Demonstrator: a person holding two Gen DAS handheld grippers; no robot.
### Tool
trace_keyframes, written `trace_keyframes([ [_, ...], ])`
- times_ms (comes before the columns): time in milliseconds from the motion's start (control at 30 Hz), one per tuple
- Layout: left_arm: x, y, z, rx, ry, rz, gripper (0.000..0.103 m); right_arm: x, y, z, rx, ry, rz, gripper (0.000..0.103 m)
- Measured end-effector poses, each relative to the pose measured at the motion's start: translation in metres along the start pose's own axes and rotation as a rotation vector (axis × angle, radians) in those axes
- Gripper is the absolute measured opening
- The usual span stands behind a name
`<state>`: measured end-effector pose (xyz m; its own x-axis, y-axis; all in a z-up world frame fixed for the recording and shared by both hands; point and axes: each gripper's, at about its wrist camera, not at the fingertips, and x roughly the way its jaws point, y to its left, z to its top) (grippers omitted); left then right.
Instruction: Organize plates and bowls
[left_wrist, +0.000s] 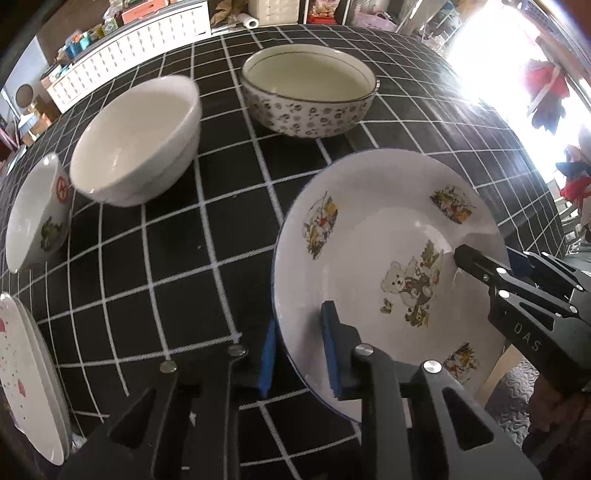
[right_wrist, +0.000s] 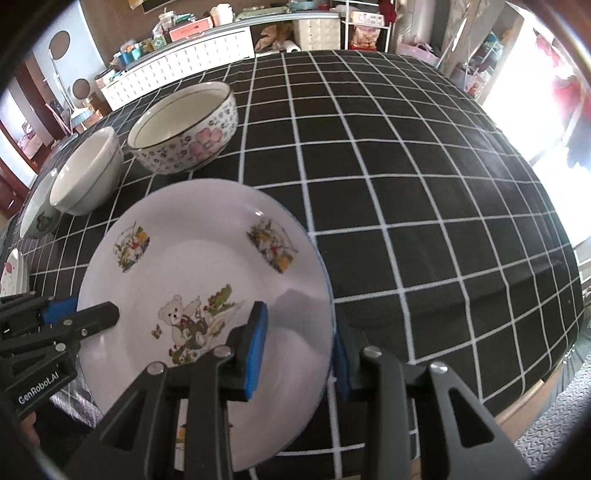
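A white plate (left_wrist: 373, 236) printed with a teddy bear and flower sprigs is sitting at the near edge of the table (left_wrist: 166, 258), which is covered in a black cloth with a white grid, and both grippers are taking hold of it.

In the left wrist view, the left gripper (left_wrist: 299, 358) is straddling the plate's rim at about 7 o'clock on the plate, one blue pad (left_wrist: 330, 332) lying on the plate's upper face and the other below the rim. The jaws are standing narrow around the rim, but whether the pads are pressing on it is not clear.

In the right wrist view, the right gripper (right_wrist: 297, 350) is straddling the opposite rim at about 4 o'clock on the plate, one blue pad over the plate's face and the other outside the rim. A gap is showing on the inner side, so a firm pinch cannot be confirmed.

From the left wrist view, a blue-flowered bowl (left_wrist: 308, 92) is standing at 12 o'clock from the plate, a plain white bowl (left_wrist: 138, 138) at 10 o'clock, and a small printed bowl (left_wrist: 37, 214) further out at 9 o'clock. A stack of dotted plates (left_wrist: 26, 373) is lying at the frame's 8 o'clock edge.
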<state>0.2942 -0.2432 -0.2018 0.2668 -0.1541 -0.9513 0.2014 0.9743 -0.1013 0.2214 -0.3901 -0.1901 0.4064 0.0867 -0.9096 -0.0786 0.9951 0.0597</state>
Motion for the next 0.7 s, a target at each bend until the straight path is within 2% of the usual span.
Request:
trace_keyframes([
  [100, -0.003, 0.01, -0.007, -0.049, 0.012, -0.012, 0.021, 0.002, 0.004, 0.002, -0.012, 0.006, 0.005, 0.037],
  [533, -0.01, 0.05, -0.037, -0.108, 0.026, 0.006, 0.021, 0.004, 0.046, -0.001, -0.087, 0.047, 0.043, 0.037],
  [700, -0.014, 0.077, -0.049, -0.134, 0.028, 0.007, 0.021, 0.005, 0.066, -0.001, -0.123, 0.065, 0.059, 0.037],
])
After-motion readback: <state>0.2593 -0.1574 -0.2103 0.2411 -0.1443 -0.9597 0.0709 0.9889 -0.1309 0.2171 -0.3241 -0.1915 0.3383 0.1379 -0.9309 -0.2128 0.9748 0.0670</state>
